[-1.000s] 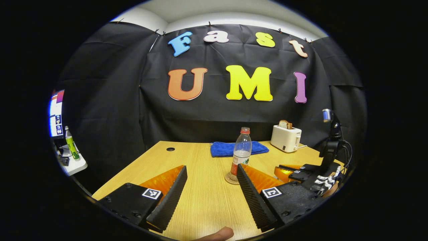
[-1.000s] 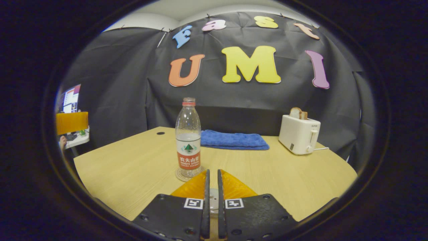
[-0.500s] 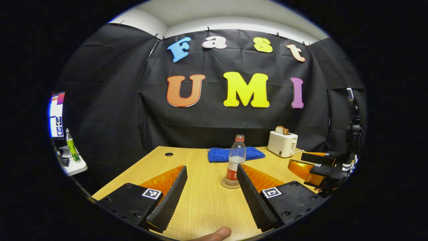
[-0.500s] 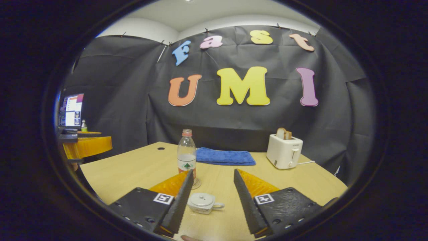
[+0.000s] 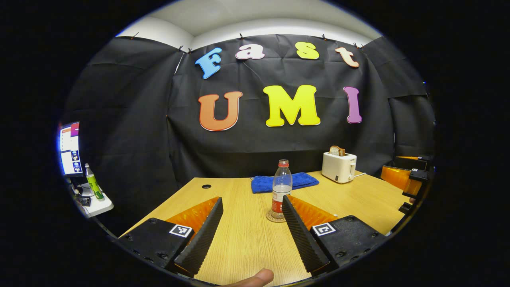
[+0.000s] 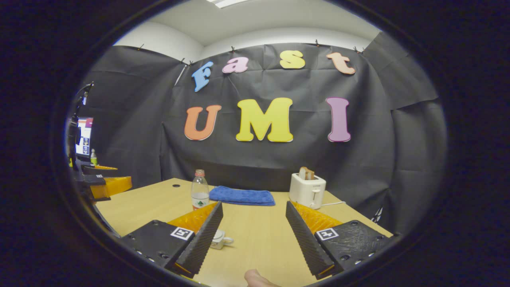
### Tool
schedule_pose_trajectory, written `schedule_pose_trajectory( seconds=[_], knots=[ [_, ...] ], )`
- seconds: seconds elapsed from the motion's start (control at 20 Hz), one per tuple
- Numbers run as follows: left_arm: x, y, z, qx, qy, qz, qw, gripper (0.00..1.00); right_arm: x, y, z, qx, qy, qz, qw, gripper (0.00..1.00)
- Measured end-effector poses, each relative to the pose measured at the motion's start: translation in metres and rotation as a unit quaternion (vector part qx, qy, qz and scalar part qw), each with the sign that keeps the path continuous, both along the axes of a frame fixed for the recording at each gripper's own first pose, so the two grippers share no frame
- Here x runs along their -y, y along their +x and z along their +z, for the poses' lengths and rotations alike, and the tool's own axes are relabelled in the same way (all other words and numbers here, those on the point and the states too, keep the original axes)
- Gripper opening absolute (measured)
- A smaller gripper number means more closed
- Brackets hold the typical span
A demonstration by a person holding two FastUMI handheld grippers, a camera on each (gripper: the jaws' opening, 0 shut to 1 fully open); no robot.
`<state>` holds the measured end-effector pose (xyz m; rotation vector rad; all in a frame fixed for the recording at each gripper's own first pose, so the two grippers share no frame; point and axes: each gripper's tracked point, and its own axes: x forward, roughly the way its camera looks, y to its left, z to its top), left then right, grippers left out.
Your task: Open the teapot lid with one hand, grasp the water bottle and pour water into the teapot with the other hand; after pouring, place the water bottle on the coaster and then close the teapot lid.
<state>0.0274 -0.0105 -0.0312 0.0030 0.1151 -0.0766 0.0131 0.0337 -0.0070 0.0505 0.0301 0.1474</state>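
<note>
Task looks finished: bottle [image 5: 281,187] stands on its coaster [image 5: 275,217], teapot [image 6: 220,238] lidded. My left claw [image 5: 251,231] and right claw [image 6: 254,235] gape wide, holding nothing; next, simply retreat.

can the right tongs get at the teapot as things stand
Probably yes. The right tongs are open and hold nothing, and the teapot sits low on the bare table beside their left finger, lid on. They would need to shift left and dip.

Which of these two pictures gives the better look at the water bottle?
The left gripper view: the water bottle stands whole on its coaster, just beyond the left gripper. In the right gripper view the bottle is smaller, its base hidden behind a finger.
</note>
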Motion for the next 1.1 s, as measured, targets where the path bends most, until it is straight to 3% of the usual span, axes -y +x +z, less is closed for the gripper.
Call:
schedule_pose_trajectory(
  seconds=[0.15, 0.3, 0.35, 0.6, 1.1],
  knots=[
    [-0.003, -0.005, 0.009, 0.011, -0.005, 0.015, 1.000, 0.93, 0.024, -0.010, 0.005, 0.009, -0.004, -0.023, 1.000, 0.96],
    [0.006, -0.009, 0.017, 0.018, -0.041, 0.015, 0.999, 0.92, 0.041, -0.015, 0.003, 0.012, 0.002, -0.033, 0.999, 0.95],
    [0.005, -0.010, 0.018, 0.018, -0.042, 0.021, 0.999, 0.98, 0.044, -0.013, 0.002, 0.009, 0.000, -0.036, 0.999, 0.96],
    [-0.003, -0.013, 0.017, 0.019, 0.008, 0.051, 0.998, 0.98, 0.058, -0.012, 0.004, 0.009, 0.004, -0.053, 0.999, 0.95],
    [-0.002, -0.011, 0.010, 0.007, 0.004, 0.052, 0.999, 0.98, 0.051, -0.011, 0.000, 0.007, -0.003, -0.046, 0.999, 0.95]
  ],
)
